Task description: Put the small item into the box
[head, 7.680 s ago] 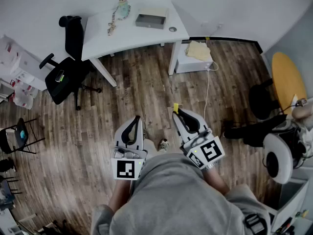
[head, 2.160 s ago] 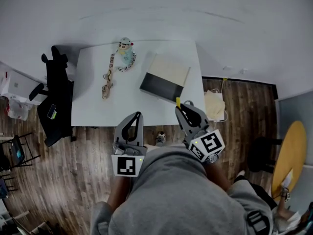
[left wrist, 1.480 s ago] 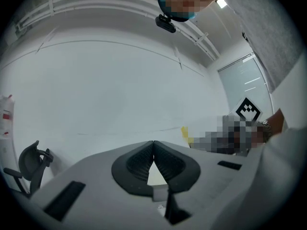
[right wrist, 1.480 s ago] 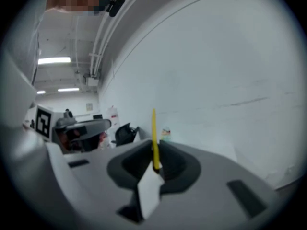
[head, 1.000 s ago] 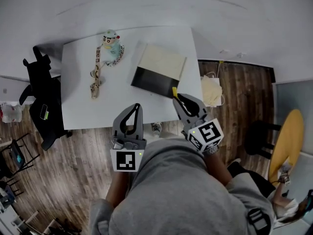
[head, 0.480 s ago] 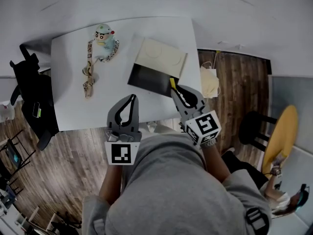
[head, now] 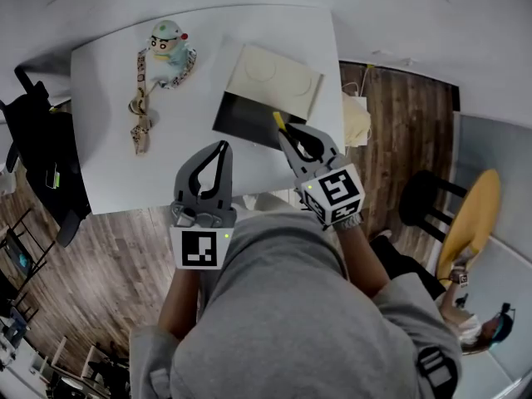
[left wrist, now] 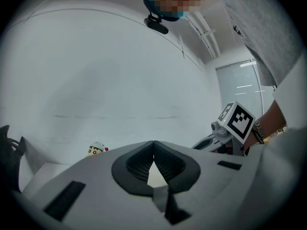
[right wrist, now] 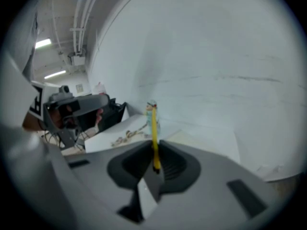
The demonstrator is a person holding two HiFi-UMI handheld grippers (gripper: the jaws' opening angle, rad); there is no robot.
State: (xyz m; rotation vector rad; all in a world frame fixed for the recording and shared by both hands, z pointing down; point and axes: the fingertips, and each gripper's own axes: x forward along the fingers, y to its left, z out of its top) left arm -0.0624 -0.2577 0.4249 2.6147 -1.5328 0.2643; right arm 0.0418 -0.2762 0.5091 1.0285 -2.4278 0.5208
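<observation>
Head view looks down on a person standing at the near edge of the white desk (head: 108, 169). The right tool (head: 287, 133) is clamped tight on the lower end of a thin yellow stick (head: 278, 121), which pokes forward past the jaw tips. The right gripper view shows the same: the pads are closed on the stick and most of its length is free. The left tool (head: 222, 146) hangs over the desk's near edge with its jaws tip to tip and nothing between them. A shallow open box with a cream floor and a dark near wall (head: 243, 121) lies on the desk just ahead of the right tool. The stick's tip sits about over that near wall, though I can't judge its height above it. A small toy figure in a pale cap (head: 169, 41) and its beaded strap (head: 138, 115) lie well to the box's left, out of the way. I'd say the stick should go further forward, clear of the wall and over the cream floor. The right tool should then lower and tip it flatter, and open only when it is low, so it neither bounces nor catches the rim.
</observation>
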